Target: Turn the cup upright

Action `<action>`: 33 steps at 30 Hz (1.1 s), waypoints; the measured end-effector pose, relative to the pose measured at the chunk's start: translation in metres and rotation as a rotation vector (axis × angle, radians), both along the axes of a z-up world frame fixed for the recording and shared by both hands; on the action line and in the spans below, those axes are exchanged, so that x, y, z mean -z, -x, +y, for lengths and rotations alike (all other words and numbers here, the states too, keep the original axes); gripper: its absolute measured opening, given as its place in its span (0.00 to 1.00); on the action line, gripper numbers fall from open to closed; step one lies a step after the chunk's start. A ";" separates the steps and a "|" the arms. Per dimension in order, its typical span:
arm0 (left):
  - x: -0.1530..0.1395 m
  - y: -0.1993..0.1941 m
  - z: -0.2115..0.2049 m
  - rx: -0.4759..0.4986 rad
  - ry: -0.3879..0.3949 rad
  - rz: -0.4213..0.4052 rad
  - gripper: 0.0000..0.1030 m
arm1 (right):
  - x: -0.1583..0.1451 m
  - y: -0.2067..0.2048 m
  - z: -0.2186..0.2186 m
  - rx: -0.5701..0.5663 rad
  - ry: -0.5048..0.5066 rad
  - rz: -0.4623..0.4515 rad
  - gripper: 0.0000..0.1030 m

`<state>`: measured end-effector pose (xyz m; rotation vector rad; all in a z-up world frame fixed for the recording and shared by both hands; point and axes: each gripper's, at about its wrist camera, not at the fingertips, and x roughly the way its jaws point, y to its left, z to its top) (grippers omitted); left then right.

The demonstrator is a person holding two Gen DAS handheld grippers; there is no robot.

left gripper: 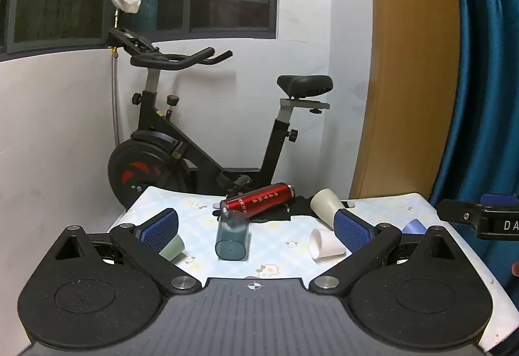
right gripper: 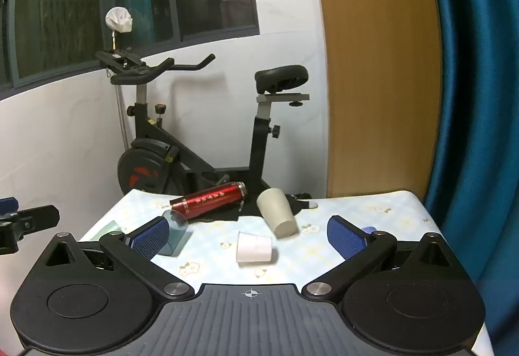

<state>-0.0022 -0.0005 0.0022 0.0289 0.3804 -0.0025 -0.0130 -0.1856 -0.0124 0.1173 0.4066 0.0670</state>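
Several cups lie on their sides on the floral table (left gripper: 201, 210). A clear blue-grey cup (left gripper: 232, 237) lies in the middle, between my left gripper's (left gripper: 256, 231) open fingers; it also shows in the right wrist view (right gripper: 175, 236). A small white cup (left gripper: 324, 247) (right gripper: 253, 248) lies right of it, between my right gripper's (right gripper: 248, 236) open fingers. A cream cup (left gripper: 326, 206) (right gripper: 278, 212) lies behind. A pale green cup (left gripper: 172, 249) sits behind the left finger. A purple cup (left gripper: 412, 227) (right gripper: 368, 230) is mostly hidden. Both grippers are empty.
A red metal bottle (left gripper: 258, 202) (right gripper: 207, 199) lies on a black cloth (left gripper: 301, 210) at the table's back. An exercise bike (left gripper: 181, 135) stands behind the table by the white wall. A blue curtain (left gripper: 486, 64) hangs on the right. The right gripper's body (left gripper: 480, 216) shows at right.
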 end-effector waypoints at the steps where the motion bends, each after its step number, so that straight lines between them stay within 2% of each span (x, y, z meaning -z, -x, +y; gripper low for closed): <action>1: -0.001 0.002 0.000 0.001 -0.001 -0.002 1.00 | 0.000 0.000 0.000 0.002 0.004 0.000 1.00; 2: 0.000 -0.006 0.002 0.003 0.011 0.032 1.00 | 0.000 0.000 0.000 0.002 0.007 0.001 1.00; 5: 0.001 -0.007 0.015 -0.007 0.003 0.028 1.00 | -0.001 0.001 -0.001 0.004 0.004 0.001 1.00; 17: 0.001 -0.005 -0.003 -0.026 -0.032 0.011 1.00 | -0.001 -0.001 -0.002 0.005 0.002 0.003 1.00; 33: -0.001 -0.002 0.000 -0.018 -0.032 -0.002 1.00 | 0.000 0.001 0.003 -0.002 0.011 -0.002 1.00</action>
